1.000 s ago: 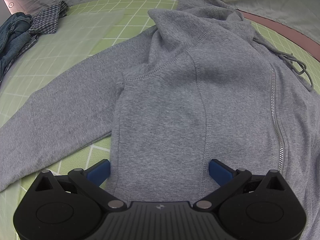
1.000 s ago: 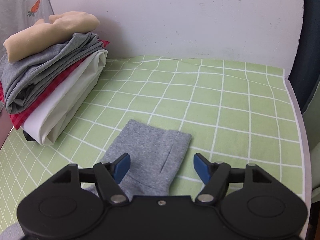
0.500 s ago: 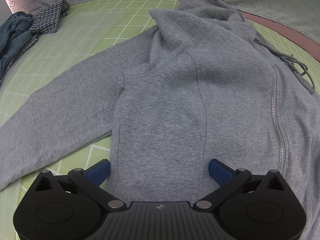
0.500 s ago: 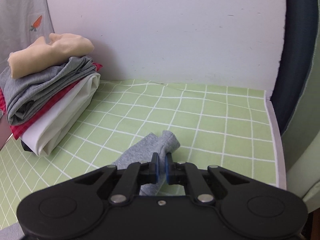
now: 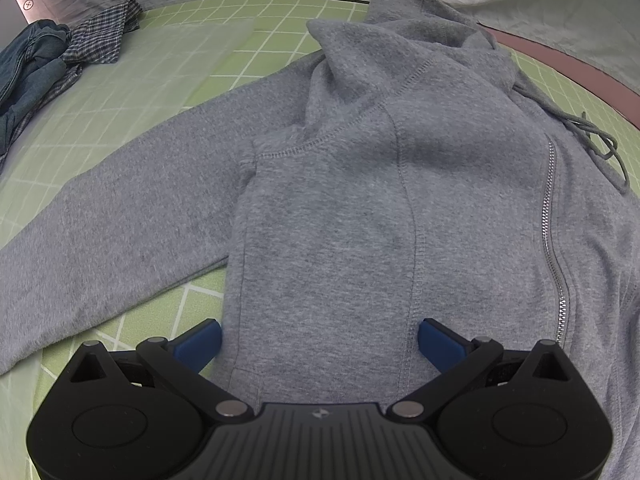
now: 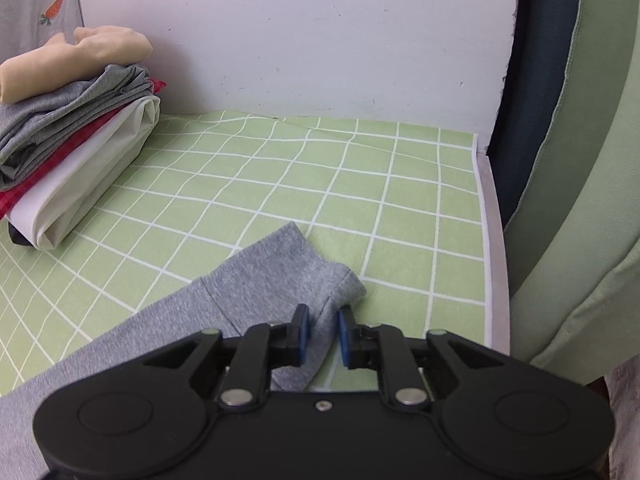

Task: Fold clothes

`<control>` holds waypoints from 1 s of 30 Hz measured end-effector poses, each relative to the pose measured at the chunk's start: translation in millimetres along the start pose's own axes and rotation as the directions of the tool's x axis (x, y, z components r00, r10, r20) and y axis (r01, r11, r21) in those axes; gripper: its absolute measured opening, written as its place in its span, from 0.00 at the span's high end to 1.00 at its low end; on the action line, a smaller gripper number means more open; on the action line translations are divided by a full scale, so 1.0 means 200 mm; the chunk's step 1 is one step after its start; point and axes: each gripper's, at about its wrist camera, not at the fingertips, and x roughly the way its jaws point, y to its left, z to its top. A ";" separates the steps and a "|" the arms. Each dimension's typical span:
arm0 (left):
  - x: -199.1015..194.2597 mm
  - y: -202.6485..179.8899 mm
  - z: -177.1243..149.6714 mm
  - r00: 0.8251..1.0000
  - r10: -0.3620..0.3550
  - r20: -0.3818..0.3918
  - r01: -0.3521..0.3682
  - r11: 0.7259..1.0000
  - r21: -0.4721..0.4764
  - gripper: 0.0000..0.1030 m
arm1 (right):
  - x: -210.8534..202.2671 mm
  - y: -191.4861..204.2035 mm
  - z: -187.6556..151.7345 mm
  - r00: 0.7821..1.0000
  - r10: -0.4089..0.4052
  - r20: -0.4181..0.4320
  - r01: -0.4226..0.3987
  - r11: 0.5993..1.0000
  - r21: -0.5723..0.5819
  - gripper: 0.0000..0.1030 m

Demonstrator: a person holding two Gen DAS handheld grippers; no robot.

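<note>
Jeans pile: at far left of my left view I see crumpled blue denim (image 5: 30,62) with a checked shirt (image 5: 102,34) lying against it, both on the green grid cloth (image 5: 168,68) that covers the bench.
Hoodie: my grey hoodie (image 5: 340,208) lies spread flat on the grid cloth, front up, hood bunched at the far end.
Left sleeve: it (image 5: 120,216) runs out to the left from the shoulder, flat on the cloth.
Left claw: I have my left claw (image 5: 318,340) wide open, blue fingers (image 5: 198,342) set either side of the hoodie's lower left panel, gripping nothing; I cannot tell whether the tips touch the fabric.
Zipper: the metal zipper (image 5: 554,248) runs down the right of the body, closed as far as I see.
Drawstring: a grey cord (image 5: 596,140) loops loosely beside the collar on the right.
Folded stack: in my right view, far left, folded clothes (image 6: 68,136) sit by the white wall (image 6: 300,36), a cream piece on top, then grey, red and white.
Right cuff: the other sleeve's cuff (image 6: 288,276) lies on the grid cloth, well apart from the stack.
Right claw: my right claw (image 6: 322,334) is nearly closed, its pads pinching a raised fold at the cuff's edge.
Cushion: a green padded edge (image 6: 580,200) rises at far right.
</note>
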 end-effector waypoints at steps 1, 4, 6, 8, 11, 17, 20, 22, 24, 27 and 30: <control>-0.04 0.02 -0.01 1.000 -0.007 0.020 0.007 1.000 -0.019 0.00 | -0.03 0.00 0.00 1.000 0.007 0.012 -0.007 1.000 -0.001 0.58; -0.15 0.11 -0.06 0.996 -0.007 0.085 0.011 0.999 -0.048 0.00 | -0.14 0.01 0.00 0.998 0.052 0.039 -0.051 0.999 -0.010 0.32; -0.23 0.19 -0.10 0.992 0.025 0.122 -0.019 0.998 -0.057 0.00 | -0.21 0.05 -0.03 0.994 0.100 0.033 -0.098 0.994 -0.049 0.21; -0.29 0.29 -0.15 0.987 0.067 0.148 -0.057 0.996 -0.072 0.00 | -0.28 0.10 -0.07 0.989 0.148 0.025 -0.145 0.986 -0.088 0.21; -0.34 0.45 -0.21 0.980 0.129 0.151 -0.115 0.988 -0.100 0.00 | -0.39 0.20 -0.18 0.972 0.236 -0.019 -0.235 0.958 -0.162 0.20; -0.33 0.70 -0.23 0.971 0.197 0.135 -0.184 0.977 -0.108 0.00 | -0.65 0.48 -0.51 0.926 0.359 -0.117 -0.377 0.867 -0.326 0.18; -0.30 0.75 -0.21 0.967 0.214 0.141 -0.211 0.977 -0.037 0.01 | -0.79 0.60 -0.68 0.904 0.399 -0.155 -0.427 0.818 -0.384 0.18; -0.26 0.76 -0.19 0.963 0.223 0.154 -0.231 0.972 0.035 0.02 | -0.90 0.66 -0.78 0.890 0.420 -0.177 -0.454 0.784 -0.424 0.18; -0.22 0.75 -0.18 0.961 0.217 0.169 -0.238 0.964 0.116 0.07 | -0.98 0.70 -0.87 0.881 0.430 -0.195 -0.470 0.754 -0.459 0.18; -0.20 0.77 -0.17 0.968 0.183 0.171 -0.209 0.966 0.150 0.22 | -1.08 0.74 -0.97 0.879 0.429 -0.208 -0.472 0.720 -0.508 0.18; -0.19 0.79 -0.17 0.974 0.148 0.173 -0.178 0.969 0.173 0.33 | -1.15 0.75 -1.04 0.883 0.420 -0.209 -0.463 0.706 -0.536 0.18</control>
